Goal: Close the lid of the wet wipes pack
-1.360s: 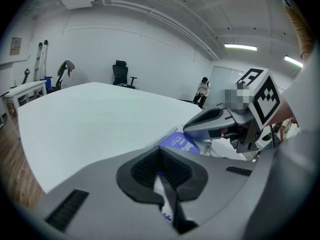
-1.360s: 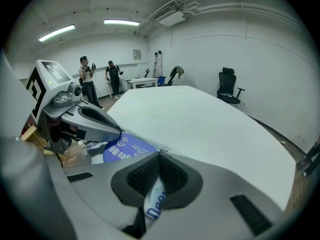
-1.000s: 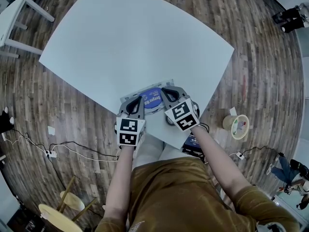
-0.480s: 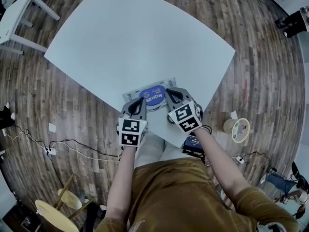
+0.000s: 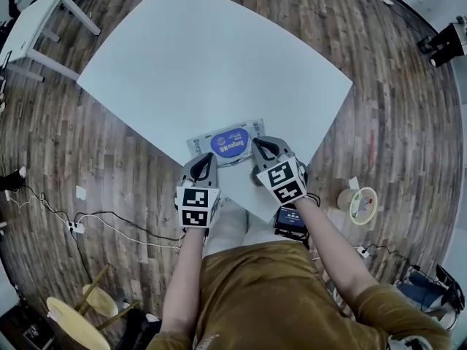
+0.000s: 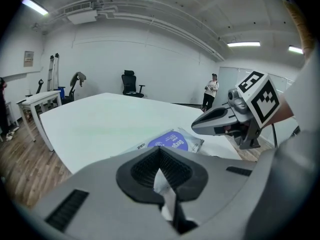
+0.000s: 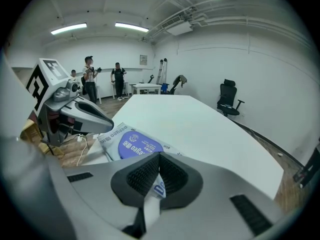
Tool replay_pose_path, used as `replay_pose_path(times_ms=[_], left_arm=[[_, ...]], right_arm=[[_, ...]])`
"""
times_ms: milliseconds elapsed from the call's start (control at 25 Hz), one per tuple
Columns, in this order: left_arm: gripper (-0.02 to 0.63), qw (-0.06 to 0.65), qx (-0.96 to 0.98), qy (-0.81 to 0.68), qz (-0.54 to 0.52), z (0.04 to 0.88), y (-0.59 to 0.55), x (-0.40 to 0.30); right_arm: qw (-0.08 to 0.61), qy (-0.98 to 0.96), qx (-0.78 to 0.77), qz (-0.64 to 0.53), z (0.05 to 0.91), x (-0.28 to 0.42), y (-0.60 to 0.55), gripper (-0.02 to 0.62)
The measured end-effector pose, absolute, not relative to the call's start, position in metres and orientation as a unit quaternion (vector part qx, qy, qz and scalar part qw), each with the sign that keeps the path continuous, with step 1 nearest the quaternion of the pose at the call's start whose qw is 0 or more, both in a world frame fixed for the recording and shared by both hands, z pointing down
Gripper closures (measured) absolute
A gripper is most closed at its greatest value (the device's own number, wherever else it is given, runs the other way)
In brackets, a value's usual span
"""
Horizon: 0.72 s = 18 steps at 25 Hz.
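A roll of tape (image 5: 360, 199) lies on the wood floor (image 5: 109, 144), well apart from the worktop (image 5: 219, 57). The wipes pack (image 5: 225, 144) lies near the worktop's near edge, its blue lid (image 7: 134, 146) flat. The left gripper (image 5: 205, 157) and right gripper (image 5: 259, 145) are both closed and empty, just beside the pack.

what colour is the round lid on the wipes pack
The lid is blue-violet with white print. It shows best in the right gripper view.
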<state>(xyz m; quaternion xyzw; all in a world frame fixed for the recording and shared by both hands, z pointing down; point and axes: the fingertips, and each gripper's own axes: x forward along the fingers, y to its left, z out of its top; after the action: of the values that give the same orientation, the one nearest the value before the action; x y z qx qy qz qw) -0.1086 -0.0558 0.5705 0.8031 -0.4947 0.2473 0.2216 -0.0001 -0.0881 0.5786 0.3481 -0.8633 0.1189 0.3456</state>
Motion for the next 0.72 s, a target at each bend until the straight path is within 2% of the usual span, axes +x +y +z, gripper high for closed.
replay_pose_path(times_ms=[720], left_arm=[[0.614, 0.184, 0.777, -0.56, 0.22, 0.529, -0.014, -0.108]], right_arm=[[0.279, -0.878, 0.376, 0.097, 0.528, 0.026, -0.061, 0.589]])
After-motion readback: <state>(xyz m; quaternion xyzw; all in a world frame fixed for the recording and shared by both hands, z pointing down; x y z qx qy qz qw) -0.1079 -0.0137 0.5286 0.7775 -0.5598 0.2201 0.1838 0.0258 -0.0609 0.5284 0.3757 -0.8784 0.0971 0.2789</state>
